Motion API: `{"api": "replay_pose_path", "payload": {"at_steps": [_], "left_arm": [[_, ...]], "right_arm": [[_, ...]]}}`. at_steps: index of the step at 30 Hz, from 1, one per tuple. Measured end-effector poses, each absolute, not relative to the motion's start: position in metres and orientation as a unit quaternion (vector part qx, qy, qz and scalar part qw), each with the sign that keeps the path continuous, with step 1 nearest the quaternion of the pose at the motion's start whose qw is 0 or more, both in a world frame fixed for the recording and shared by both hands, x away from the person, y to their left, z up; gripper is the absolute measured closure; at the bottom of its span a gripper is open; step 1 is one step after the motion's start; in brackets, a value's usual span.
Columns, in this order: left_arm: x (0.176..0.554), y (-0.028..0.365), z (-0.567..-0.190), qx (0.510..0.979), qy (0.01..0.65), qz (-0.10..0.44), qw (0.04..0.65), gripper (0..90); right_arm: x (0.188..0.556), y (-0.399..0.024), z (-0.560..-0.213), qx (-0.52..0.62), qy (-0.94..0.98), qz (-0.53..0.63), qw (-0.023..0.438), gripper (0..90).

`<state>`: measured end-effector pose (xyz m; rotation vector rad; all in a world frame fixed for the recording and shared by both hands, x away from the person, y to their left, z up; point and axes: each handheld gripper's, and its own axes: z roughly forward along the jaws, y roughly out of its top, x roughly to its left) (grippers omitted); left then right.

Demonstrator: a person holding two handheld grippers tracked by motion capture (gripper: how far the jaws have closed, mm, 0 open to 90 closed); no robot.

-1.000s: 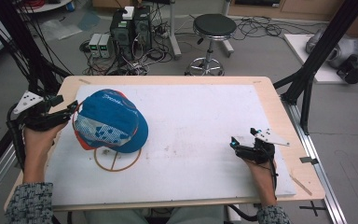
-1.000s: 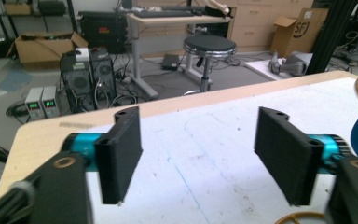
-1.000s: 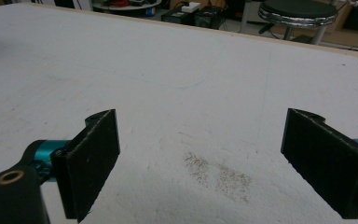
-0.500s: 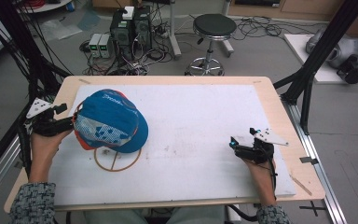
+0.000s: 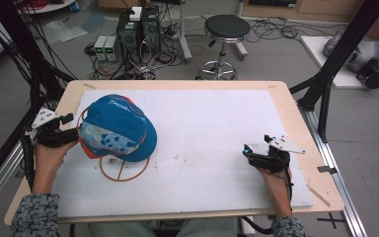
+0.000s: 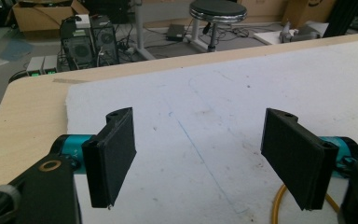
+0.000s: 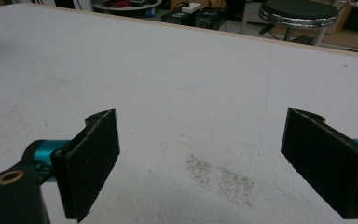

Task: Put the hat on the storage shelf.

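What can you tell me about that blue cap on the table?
The cap is blue fabric with white lettering on top, a pale patterned side panel and orange-red trim along its lower edge. It sits crown up on a thin wire stand whose ring base lies on the white board, at the table's left side. The left hand-held gripper is right beside its left edge, jaws open; whether it touches the cap is unclear.

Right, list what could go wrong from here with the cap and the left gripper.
1. The blue cap sits on a wire stand near the table's left edge; a nudge could tip it off.
2. The left gripper is open beside the cap with nothing between its jaws, so closing now may catch nothing.
3. The right gripper rests far away, too distant to steady anything.
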<state>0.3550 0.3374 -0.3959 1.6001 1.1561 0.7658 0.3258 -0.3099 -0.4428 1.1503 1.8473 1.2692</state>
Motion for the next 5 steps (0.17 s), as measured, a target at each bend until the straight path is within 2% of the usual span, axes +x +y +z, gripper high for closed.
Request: {"api": "replay_pose_path", "payload": {"at_steps": [5], "left_arm": [[0.3558,0.3374,-0.3973,0.659,0.477,0.313,0.489,26.3]], "right_arm": [[0.3263,-0.3102,-0.4431,0.435,0.7,0.478,0.305,10.5]]}}
